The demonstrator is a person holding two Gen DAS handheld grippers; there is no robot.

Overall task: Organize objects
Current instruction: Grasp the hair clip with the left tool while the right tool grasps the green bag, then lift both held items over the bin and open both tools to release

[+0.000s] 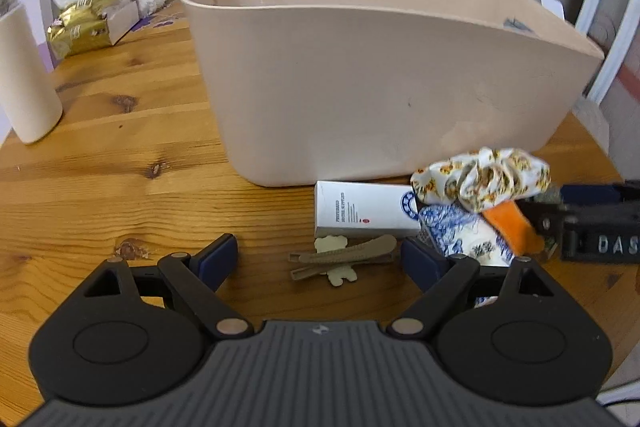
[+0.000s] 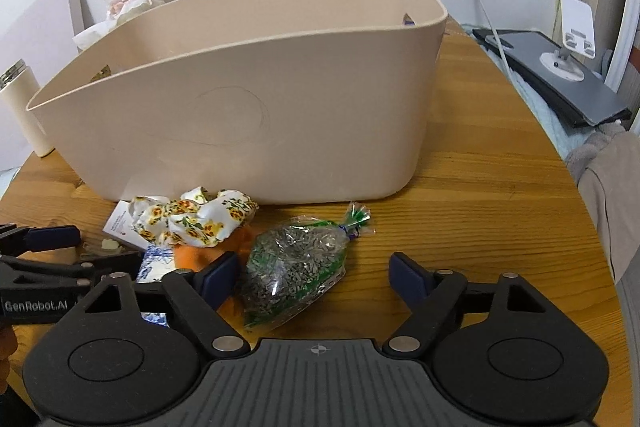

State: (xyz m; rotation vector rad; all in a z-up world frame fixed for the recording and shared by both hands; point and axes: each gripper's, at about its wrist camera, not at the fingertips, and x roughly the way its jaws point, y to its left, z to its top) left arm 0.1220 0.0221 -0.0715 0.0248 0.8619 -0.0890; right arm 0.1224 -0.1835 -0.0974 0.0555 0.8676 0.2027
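left gripper (image 1: 318,261) wide, empty, over hair clips (image 1: 344,259) | right gripper (image 2: 312,277) wide, empty, around seed bag (image 2: 294,267) | scrunchie (image 2: 196,219), white box (image 1: 362,214) all before beige bin (image 2: 256,107) | nothing visibly binned yet

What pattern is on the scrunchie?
The scrunchie is white with yellow-orange flowers, clearest in the right wrist view.

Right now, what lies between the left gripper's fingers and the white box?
In the left wrist view, beige hair clips lie on the table between the open left gripper and the white box.
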